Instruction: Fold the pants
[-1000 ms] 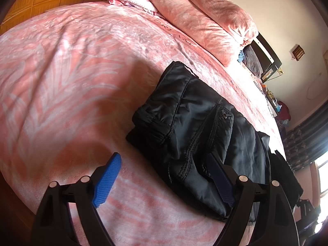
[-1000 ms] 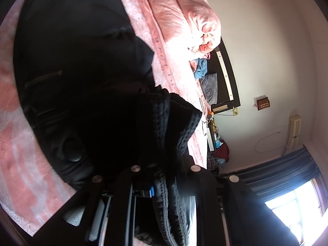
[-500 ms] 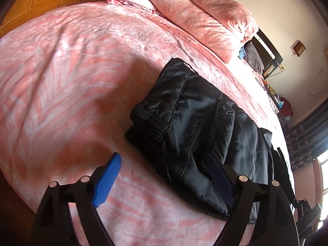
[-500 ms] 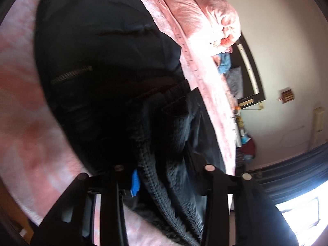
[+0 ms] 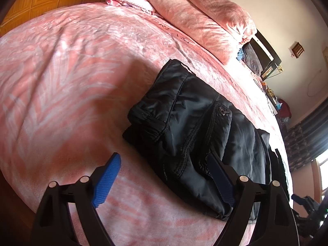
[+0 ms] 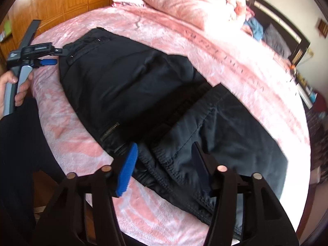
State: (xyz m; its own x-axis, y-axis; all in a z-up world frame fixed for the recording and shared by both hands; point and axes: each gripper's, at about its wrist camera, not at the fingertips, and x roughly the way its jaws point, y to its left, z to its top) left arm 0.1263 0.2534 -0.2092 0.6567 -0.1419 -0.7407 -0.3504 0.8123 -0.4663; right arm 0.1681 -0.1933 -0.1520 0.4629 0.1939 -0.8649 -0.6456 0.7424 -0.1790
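Note:
Black pants (image 5: 196, 135) lie folded in a thick bundle on the pink bed; in the right wrist view the pants (image 6: 143, 94) stretch from near left to far right, a zip pocket facing up. My left gripper (image 5: 164, 178) is open, its blue pads straddling the bundle's near corner without pinching. It also shows at the left of the right wrist view (image 6: 44, 61), at the waistband end. My right gripper (image 6: 164, 168) is open, its pads either side of the cloth's near edge, holding nothing.
The pink bedspread (image 5: 71, 71) covers the bed. Pink pillows (image 5: 201, 14) lie at the head. A wooden wardrobe (image 6: 61, 2) stands beyond the bed. A dark shelf (image 5: 266, 57) with clutter is at the right, and curtains (image 5: 307, 139) by a window.
My right gripper has let go of the pants, opened and drawn back; the cloth it held now lies flat on the bundle. My left gripper stayed open and barely moved.

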